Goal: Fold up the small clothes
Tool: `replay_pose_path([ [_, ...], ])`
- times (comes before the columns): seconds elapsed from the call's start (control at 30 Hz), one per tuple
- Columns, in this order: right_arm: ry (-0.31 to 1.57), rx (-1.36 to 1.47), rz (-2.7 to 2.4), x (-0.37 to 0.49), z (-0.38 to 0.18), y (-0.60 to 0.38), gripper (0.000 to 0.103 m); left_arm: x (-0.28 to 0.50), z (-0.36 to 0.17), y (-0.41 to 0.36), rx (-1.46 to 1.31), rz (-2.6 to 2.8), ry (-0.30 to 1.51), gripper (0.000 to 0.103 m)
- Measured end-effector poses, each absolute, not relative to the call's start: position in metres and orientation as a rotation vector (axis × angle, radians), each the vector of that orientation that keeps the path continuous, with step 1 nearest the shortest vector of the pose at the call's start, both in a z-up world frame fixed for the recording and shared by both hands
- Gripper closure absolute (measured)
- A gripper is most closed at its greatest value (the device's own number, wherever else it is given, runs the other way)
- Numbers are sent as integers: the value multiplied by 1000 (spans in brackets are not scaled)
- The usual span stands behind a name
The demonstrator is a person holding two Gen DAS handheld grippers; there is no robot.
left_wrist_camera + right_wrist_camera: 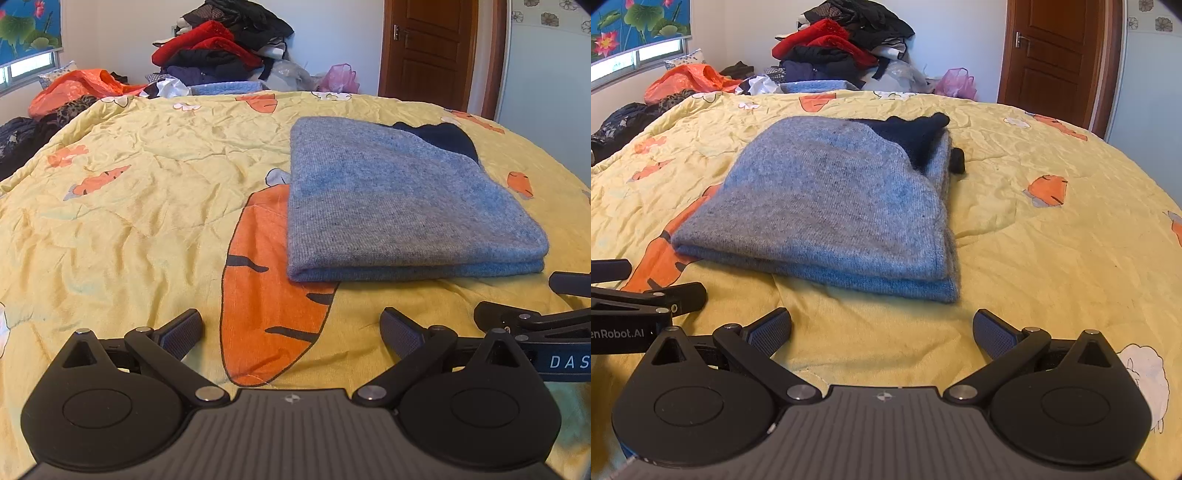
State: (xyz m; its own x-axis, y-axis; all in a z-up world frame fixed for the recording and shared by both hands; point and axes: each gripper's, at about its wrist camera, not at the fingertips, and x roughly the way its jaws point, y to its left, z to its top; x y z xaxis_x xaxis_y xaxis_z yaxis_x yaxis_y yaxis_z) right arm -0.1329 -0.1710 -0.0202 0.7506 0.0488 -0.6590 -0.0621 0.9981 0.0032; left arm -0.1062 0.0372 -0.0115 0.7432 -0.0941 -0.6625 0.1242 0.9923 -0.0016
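A grey-blue knit garment (402, 206) lies folded into a flat stack on the yellow carrot-print quilt (140, 206), with a dark navy part (443, 138) showing at its far end. My left gripper (291, 332) is open and empty, hovering short of the garment's near left corner. In the right wrist view the same folded garment (834, 206) lies just ahead, navy part (916, 134) at the back. My right gripper (882, 330) is open and empty in front of the fold's near edge. Each gripper shows at the side of the other's view.
A tall heap of red, black and dark clothes (221, 48) is piled at the far edge of the bed, with an orange plastic bag (77, 88) to its left and a pink bag (340, 77) to its right. A brown wooden door (432, 51) stands beyond, at the right.
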Motion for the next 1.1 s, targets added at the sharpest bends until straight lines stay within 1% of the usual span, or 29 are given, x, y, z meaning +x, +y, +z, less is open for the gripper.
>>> replay_pose_path([
  [1.1,715,-18,56,-132,-21,-171,0,-102,-12,34,37,-102,723,0],
])
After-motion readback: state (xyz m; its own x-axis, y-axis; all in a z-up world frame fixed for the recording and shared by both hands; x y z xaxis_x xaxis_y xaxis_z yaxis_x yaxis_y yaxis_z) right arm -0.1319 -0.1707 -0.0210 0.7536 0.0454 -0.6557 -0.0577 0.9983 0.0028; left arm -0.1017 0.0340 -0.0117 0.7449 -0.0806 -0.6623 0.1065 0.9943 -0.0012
